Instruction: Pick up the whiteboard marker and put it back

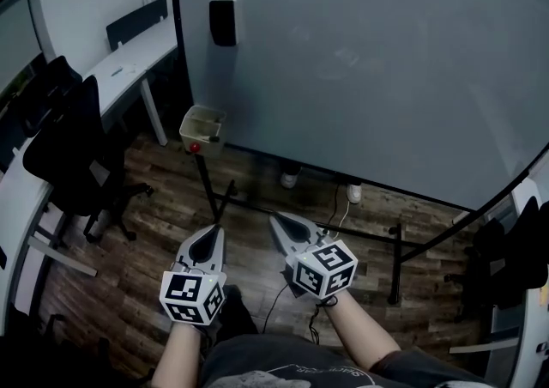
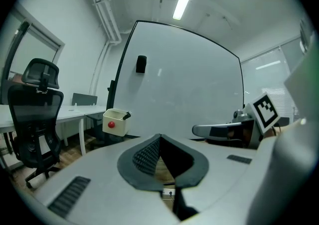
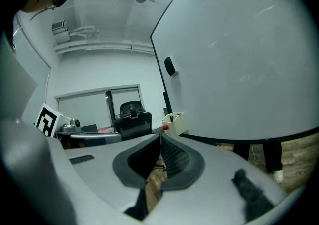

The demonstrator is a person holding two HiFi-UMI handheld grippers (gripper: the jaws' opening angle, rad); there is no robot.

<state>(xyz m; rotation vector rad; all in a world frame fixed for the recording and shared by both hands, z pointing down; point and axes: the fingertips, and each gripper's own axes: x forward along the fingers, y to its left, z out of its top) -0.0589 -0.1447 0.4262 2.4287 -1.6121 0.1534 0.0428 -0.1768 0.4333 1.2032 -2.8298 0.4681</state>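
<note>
A cream holder box [image 1: 202, 124] with a red dot hangs at the lower left corner of the whiteboard [image 1: 369, 60]. The black end of a marker [image 2: 126, 115] sticks up out of this box [image 2: 115, 122]; it also shows in the right gripper view [image 3: 172, 117]. My left gripper [image 1: 208, 235] and right gripper [image 1: 275, 223] hover side by side above the floor, well short of the box. Both are shut with nothing between their jaws. In the left gripper view the tips [image 2: 159, 137] meet, and the right gripper [image 2: 219, 130] shows beside it. The right gripper's tips [image 3: 160, 137] also meet.
A black eraser [image 1: 222, 21] sticks to the board's upper left. The board's black stand legs [image 1: 212, 193] and cables [image 1: 339, 206] run over the wooden floor. A black office chair [image 1: 73, 150] and white desks [image 1: 129, 64] stand at the left; another chair [image 1: 510, 262] is at the right.
</note>
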